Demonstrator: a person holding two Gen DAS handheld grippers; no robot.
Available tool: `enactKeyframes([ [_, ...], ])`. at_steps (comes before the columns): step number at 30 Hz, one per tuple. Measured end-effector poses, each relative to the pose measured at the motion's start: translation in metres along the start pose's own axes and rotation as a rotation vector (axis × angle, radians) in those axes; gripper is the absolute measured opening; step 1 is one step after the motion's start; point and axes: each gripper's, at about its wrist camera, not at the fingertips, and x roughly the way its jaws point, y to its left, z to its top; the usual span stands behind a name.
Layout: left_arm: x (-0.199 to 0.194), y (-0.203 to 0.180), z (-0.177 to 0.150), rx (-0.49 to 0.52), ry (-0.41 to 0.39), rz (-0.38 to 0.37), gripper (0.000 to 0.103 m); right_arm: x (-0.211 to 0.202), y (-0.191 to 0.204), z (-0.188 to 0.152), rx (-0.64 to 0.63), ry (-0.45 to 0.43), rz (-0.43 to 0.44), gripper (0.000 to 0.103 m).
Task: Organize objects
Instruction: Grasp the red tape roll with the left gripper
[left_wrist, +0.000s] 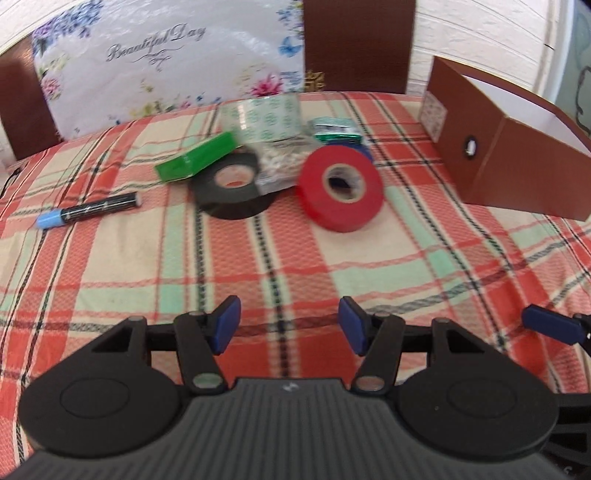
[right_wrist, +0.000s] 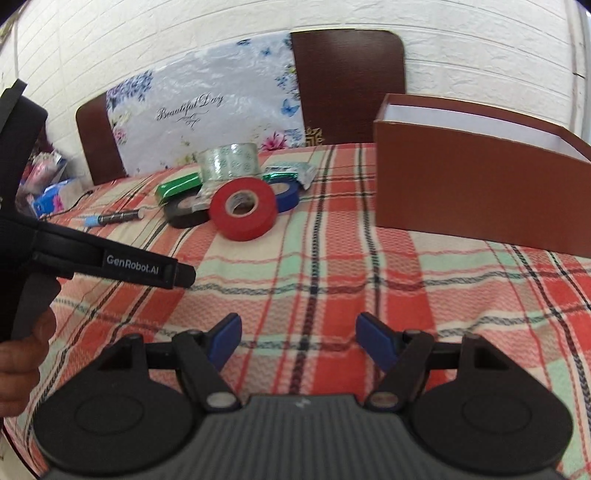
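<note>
A heap of objects lies on the plaid tablecloth: a red tape roll (left_wrist: 340, 188) (right_wrist: 243, 207), a black tape roll (left_wrist: 231, 184) (right_wrist: 184, 214), a green box (left_wrist: 197, 161) (right_wrist: 179, 186), a clear tape roll (left_wrist: 264, 116) (right_wrist: 229, 160), a blue tape roll (right_wrist: 285, 192) and a marker with a blue cap (left_wrist: 88, 210) (right_wrist: 112, 218). My left gripper (left_wrist: 290, 326) is open and empty, well short of the heap. My right gripper (right_wrist: 300, 338) is open and empty, also short of it. An open brown box (left_wrist: 506, 147) (right_wrist: 476, 184) stands to the right.
A green foil packet (left_wrist: 334, 129) (right_wrist: 291, 171) and a clear bag of small parts (left_wrist: 280, 162) lie in the heap. Brown chairs (right_wrist: 347, 85) and a floral cover (left_wrist: 166, 70) stand behind the table. The left gripper's body (right_wrist: 110, 264) crosses the right wrist view at left.
</note>
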Motion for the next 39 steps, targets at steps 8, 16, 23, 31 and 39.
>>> enactKeyframes([
  [8, 0.01, 0.053, -0.002, -0.112, -0.047, 0.044, 0.069, 0.018, 0.032, 0.004, -0.097, 0.043, 0.011, 0.071],
  [16, 0.019, 0.074, -0.019, -0.122, -0.171, 0.085, 0.087, 0.077, 0.041, 0.061, -0.108, -0.015, 0.004, 0.085],
  [23, 0.021, 0.075, -0.019, -0.116, -0.184, 0.091, 0.089, 0.128, 0.06, 0.086, -0.197, 0.009, 0.01, 0.076],
  [31, 0.016, 0.071, -0.017, -0.119, -0.163, 0.071, 0.087, 0.039, 0.014, 0.036, -0.123, 0.061, 0.013, 0.077],
  [39, -0.012, -0.012, 0.009, -0.022, -0.027, -0.378, 0.07, -0.025, -0.028, -0.017, -0.072, 0.001, -0.062, 0.088],
])
